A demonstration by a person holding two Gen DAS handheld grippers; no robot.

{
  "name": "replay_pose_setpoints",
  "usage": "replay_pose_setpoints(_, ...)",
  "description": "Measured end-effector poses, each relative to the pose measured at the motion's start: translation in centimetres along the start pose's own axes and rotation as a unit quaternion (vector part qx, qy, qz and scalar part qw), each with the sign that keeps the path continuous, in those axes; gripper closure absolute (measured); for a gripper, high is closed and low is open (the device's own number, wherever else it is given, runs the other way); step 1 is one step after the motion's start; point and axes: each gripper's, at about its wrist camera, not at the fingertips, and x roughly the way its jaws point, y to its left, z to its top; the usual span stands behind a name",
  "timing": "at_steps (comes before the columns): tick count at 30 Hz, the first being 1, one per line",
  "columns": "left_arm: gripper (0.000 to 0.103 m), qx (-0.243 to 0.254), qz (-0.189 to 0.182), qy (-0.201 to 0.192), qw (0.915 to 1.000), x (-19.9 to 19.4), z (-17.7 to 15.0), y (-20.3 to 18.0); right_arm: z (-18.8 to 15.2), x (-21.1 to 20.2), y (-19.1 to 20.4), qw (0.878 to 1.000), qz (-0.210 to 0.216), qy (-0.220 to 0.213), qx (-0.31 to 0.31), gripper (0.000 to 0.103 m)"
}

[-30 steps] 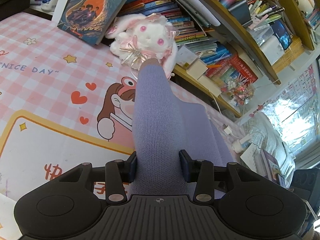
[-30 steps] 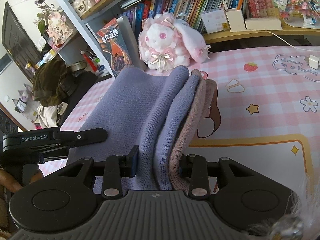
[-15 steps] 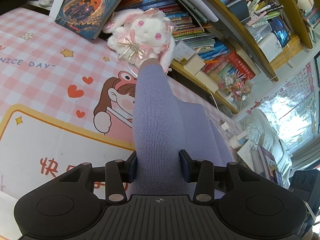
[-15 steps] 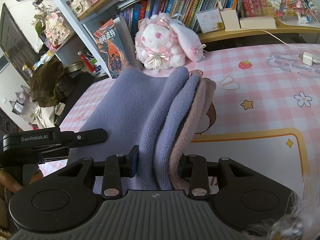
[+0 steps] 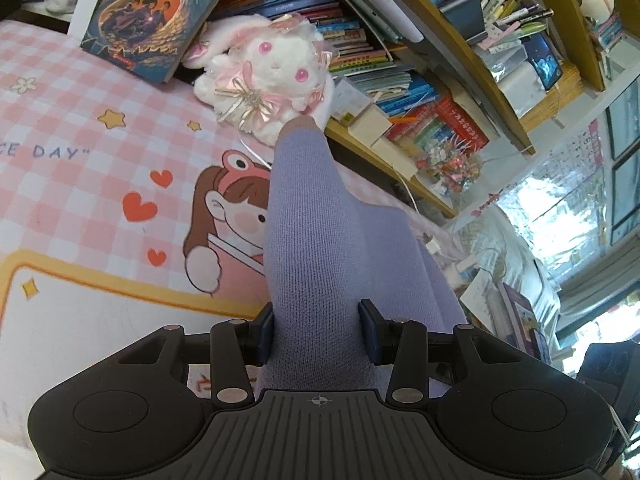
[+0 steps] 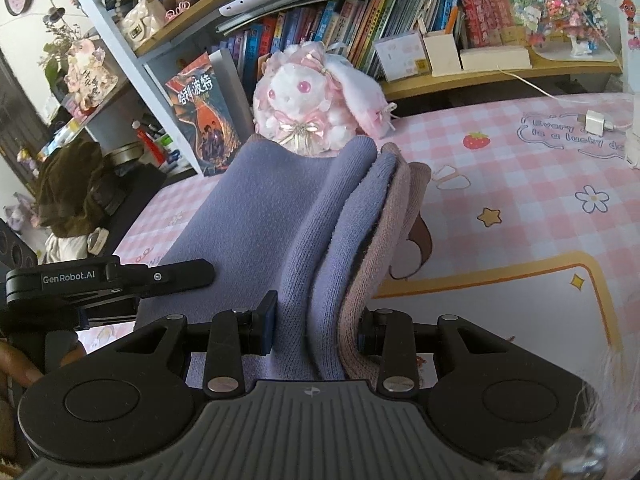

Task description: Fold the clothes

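A lavender knit garment (image 5: pixel 316 248) with a dusty-pink edge is held up above the pink checked table mat (image 5: pixel 80 184). My left gripper (image 5: pixel 316 332) is shut on a bunched fold of it. In the right wrist view the same lavender garment (image 6: pixel 272 208) spans between both tools, and my right gripper (image 6: pixel 316 330) is shut on several stacked layers, lavender to the left and pink (image 6: pixel 384 248) to the right. The left gripper's black body (image 6: pixel 108 280) shows at the left of that view, holding the far side of the cloth.
A white and pink plush rabbit (image 6: pixel 312 100) sits at the back of the table against a bookshelf (image 6: pixel 400 40). A book (image 5: pixel 160 20) leans beside it. A white charger and cable (image 6: pixel 596 120) lie at the right. Part of a hand (image 6: pixel 20 368) shows at lower left.
Both grippers have moved with the garment toward the back of the table; the plush rabbit and shelf appear closer and lower in both views. Both grips are unchanged.
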Motion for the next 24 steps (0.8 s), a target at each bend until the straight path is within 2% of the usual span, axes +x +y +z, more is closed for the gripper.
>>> replay_pose_setpoints(16, 0.062, -0.010, -0.023, 0.004, 0.9997, -3.6, 3.4, 7.1, -0.1, 4.2, 7.4, 1.000, -0.014, -0.001, -0.004, 0.071)
replay_pose_setpoints(24, 0.062, -0.016, -0.028, -0.009, 0.9994, -3.0, 8.0, 11.1, 3.1, 9.7, 9.6, 1.000, -0.009, 0.002, -0.018, 0.071)
